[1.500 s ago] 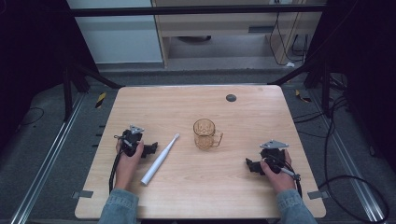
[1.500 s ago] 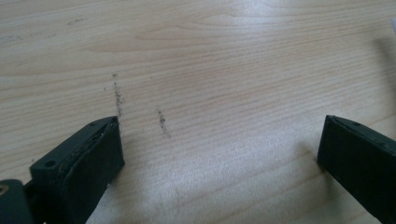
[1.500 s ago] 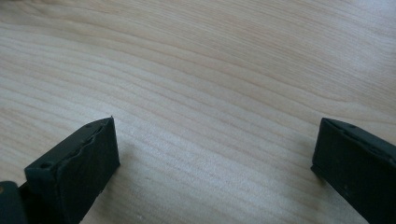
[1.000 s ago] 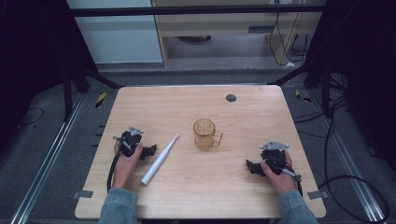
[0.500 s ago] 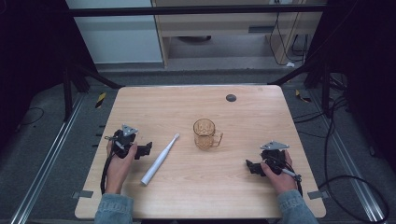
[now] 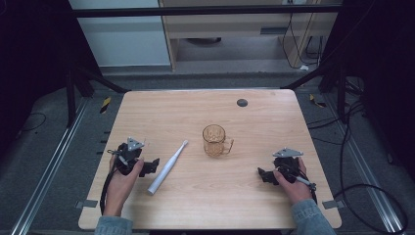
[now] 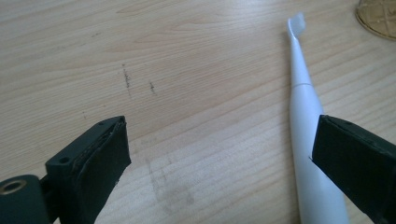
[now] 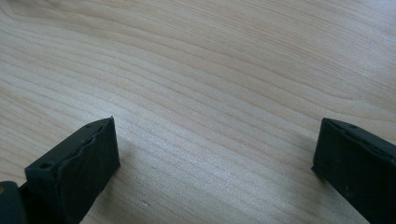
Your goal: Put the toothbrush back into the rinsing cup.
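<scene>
On my high view the wooden table [image 6: 274,205] has three things on it: a white electric toothbrush [image 6: 166,168] lying flat left of centre, brush head toward the far side and handle end toward me; an amber glass mug [image 6: 215,141] standing upright near the middle w/ its handle to the right; and a small dark round spot [image 6: 242,102] toward the far edge. My left gripper [image 6: 147,166] sits at the near left, held in the left hand [image 6: 122,178], just beside the toothbrush handle but apart from it. In the left gripper view the jaws are spread wide w/ nothing between them but bare wood; the toothbrush [image 7: 306,135] runs up alongside the right-side jaw, partly behind it, and a sliver of the mug [image 7: 378,16] shows top right. Right gripper [image 6: 264,175] is at the near right in the right hand [image 6: 291,183], well apart from the mug. Right gripper view: jaws also wide apart, holding nothing, only wood grain between them.
</scene>
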Demonstrator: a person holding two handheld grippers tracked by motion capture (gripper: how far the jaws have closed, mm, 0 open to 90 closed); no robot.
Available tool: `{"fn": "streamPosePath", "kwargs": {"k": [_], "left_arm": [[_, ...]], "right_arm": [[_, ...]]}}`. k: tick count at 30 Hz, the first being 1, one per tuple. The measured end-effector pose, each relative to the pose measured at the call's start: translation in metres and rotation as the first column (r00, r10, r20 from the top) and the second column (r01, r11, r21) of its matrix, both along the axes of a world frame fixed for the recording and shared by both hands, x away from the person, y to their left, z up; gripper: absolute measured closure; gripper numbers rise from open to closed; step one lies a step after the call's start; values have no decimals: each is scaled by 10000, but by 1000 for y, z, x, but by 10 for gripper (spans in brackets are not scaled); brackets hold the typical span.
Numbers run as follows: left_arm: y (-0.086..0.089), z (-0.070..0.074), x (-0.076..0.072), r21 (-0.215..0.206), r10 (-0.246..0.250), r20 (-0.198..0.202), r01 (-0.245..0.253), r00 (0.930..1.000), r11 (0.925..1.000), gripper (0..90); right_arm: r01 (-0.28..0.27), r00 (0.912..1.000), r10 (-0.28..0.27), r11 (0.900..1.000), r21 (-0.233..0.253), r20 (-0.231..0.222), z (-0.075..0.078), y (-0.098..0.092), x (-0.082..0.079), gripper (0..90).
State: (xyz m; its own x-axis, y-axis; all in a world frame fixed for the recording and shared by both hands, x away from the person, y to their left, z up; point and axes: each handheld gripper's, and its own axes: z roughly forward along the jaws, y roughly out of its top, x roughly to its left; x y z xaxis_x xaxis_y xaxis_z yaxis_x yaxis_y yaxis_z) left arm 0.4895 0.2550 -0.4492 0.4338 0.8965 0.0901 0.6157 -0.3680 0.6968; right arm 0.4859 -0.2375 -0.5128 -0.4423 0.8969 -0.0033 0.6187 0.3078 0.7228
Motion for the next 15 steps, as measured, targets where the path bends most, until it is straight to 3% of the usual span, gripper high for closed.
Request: {"fn": "streamPosePath", "kwargs": {"k": [3, 10, 15], "left_arm": [[-4, 6, -3, 517, -76, -72, 79, 9999, 9986, 33], [-5, 22, -14, 311, 85, -255, -77, 9996, 9995, 35], [-8, 27, -19, 697, 192, -482, -158, 9987, 9974, 41]], "right_arm": [[-20, 10000, 20, 10000, 12, -7, 0, 0, 0, 4], [-79, 10000, 79, 10000, 34, -19, 0, -1, 0, 4], [-22, 10000, 22, 10000, 11, 3, 0, 0, -2, 5]]}}
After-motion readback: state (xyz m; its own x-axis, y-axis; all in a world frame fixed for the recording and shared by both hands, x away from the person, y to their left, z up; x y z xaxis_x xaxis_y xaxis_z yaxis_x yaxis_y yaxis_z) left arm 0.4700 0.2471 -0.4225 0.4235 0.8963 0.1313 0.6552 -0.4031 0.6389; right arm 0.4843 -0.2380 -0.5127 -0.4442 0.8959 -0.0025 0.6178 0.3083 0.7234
